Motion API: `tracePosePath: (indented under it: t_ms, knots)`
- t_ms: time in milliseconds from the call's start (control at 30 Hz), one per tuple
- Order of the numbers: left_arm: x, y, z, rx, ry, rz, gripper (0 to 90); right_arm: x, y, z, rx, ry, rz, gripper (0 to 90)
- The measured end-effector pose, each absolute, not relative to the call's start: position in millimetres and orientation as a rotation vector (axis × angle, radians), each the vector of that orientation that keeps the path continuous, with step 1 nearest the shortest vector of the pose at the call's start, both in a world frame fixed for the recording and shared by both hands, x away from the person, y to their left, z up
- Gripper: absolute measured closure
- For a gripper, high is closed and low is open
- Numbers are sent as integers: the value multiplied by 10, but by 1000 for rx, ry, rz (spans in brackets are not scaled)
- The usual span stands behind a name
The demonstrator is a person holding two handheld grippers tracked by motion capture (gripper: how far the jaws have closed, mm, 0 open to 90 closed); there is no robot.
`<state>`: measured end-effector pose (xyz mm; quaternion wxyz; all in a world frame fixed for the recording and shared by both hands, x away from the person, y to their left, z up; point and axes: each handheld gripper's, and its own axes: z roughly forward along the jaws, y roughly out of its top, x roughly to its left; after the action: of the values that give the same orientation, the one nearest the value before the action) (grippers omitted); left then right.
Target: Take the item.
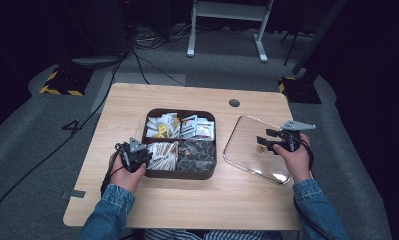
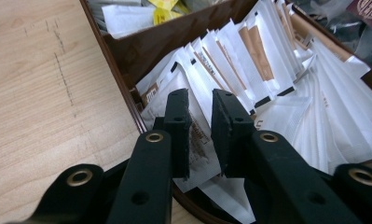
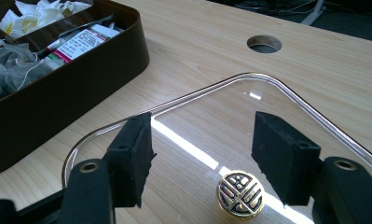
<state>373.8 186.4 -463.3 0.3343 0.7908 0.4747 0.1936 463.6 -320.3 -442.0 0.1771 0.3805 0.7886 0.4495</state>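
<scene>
Two black jaws of the left gripper (image 2: 200,140) stand close together, and one white and brown sachet (image 2: 200,142) sits between them; the pads seem to press on its sides, so the gripper has hold of it. This sachet is at the near edge of the front left compartment of the brown box (image 1: 180,174), among many other white paper sachets (image 2: 286,88) that stand in a row there. In the high view the left gripper (image 1: 136,156) is at the left wall of the box, with the hand behind it.

In the back left compartment of the box lie white and yellow packets (image 1: 162,126), in the back right compartment white and red packets (image 1: 197,127), and in the front right compartment grey tea bags (image 1: 197,154).

To the right of the box, the right gripper (image 3: 200,156) has its jaws wide apart and holds nothing. It is just above the clear glass lid (image 1: 247,145), which lies flat on the wooden table (image 1: 197,200), apart from the box. The gold knob (image 3: 240,193) of the lid is between the two jaws, and they do not touch it.
</scene>
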Motion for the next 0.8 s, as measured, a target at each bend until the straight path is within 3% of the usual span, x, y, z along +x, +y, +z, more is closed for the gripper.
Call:
tracePosePath:
  t_ms: [367, 800]
  knots:
    - [3811, 1785, -4623, 2144, 1245, 546, 739, 4616, -3220, -4437, 1078, 2234, 1261, 389]
    - [3854, 1846, -4620, 2153, 1226, 551, 871, 4594, -3248, -4437, 1090, 2225, 1263, 389]
